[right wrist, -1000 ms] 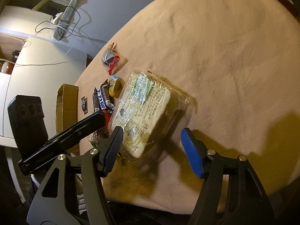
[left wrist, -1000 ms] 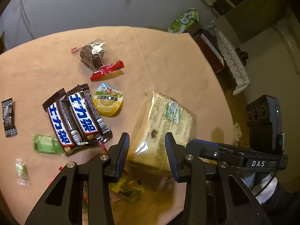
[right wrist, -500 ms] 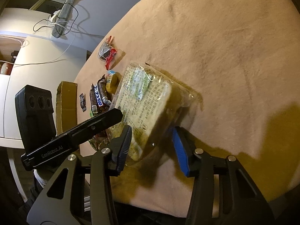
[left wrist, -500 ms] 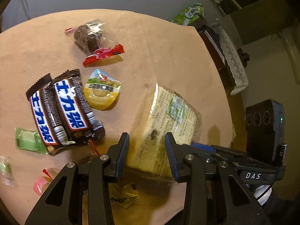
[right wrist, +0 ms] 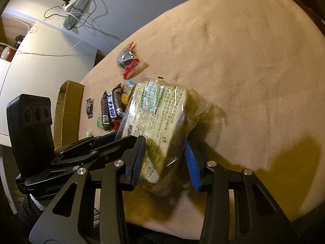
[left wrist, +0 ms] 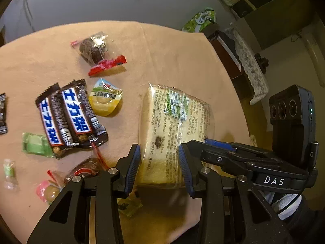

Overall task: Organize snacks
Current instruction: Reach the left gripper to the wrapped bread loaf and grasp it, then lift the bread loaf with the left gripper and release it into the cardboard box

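On the tan tablecloth [left wrist: 168,46], going from left to right in the left wrist view, a green sweet [left wrist: 34,144] lay against two chocolate bars [left wrist: 69,118] placed side by side. Just right of them sat a small yellow jelly cup [left wrist: 105,99], and farther back a wrapped chocolate cake [left wrist: 95,50]. Right of those was the bag of sliced bread [left wrist: 174,126], tilted up off the cloth. The left gripper [left wrist: 159,166] was narrowly parted, its pads pressed on the near end of the bread. The right gripper [right wrist: 165,160] had just been closing, and its pads squeezed the other near corner of the same bag. A cardboard box [right wrist: 69,109] stood beyond the table's edge.
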